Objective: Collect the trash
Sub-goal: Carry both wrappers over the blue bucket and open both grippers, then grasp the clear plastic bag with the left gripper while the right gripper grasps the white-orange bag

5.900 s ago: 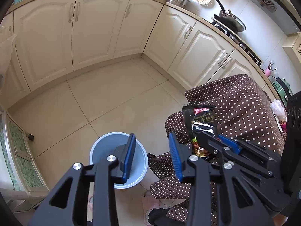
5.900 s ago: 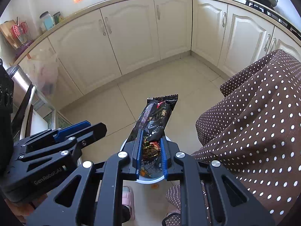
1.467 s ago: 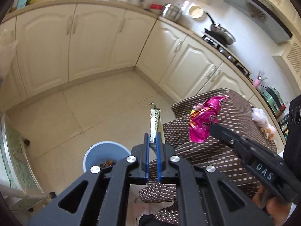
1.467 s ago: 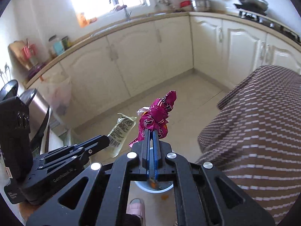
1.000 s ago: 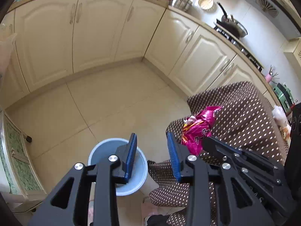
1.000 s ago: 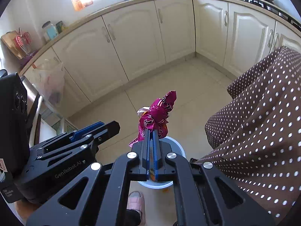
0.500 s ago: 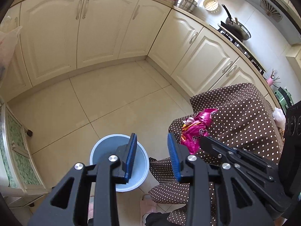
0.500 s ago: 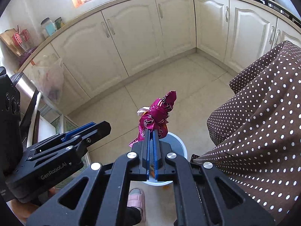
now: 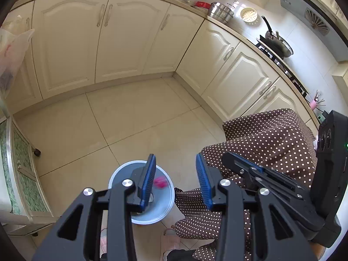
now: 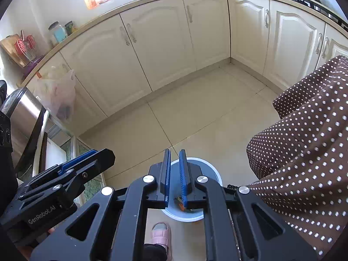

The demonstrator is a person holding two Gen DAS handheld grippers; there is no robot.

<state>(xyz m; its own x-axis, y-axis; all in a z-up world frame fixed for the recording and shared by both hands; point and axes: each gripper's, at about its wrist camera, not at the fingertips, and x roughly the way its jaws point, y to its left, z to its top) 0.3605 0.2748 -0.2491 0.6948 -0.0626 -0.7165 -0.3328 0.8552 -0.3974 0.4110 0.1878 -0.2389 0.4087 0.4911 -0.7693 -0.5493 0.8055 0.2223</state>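
Both grippers are hovering above the bin point(image 9: 167, 204), a pale blue round bucket standing on the tiled floor point(image 9: 134, 117) just beside the drape of a brown polka-dot cloth point(image 9: 269, 134).

Left gripper point(image 9: 175, 180): the jaws are standing wide apart and are gripping nothing. The blue pads point(image 9: 148, 180) are facing each other across the gap, and the left finger is overlapping the bin's rim in the left wrist view.

Right gripper point(image 10: 174, 180): the jaws are parted by a narrow gap and are holding nothing. In the right wrist view they are pointing down directly over the bin's opening.

Trash: a pink wrapper point(image 9: 160, 182) is showing inside the bin's outline, blurred, so whether it is resting on the bottom cannot be told. In the right wrist view, dark and orange trash point(image 10: 181, 204) is lying inside the bin, partly hidden behind the right finger.

Surroundings: cream cabinets point(image 9: 121, 37) are running along two walls under a worktop point(image 9: 219, 22). A pan point(image 9: 276, 43) is sitting on the hob at the right. A plastic bag point(image 10: 58, 93) is hanging from a cabinet at the left. A pink slipper point(image 10: 160, 232) is showing on the floor below the bin in the right wrist view.
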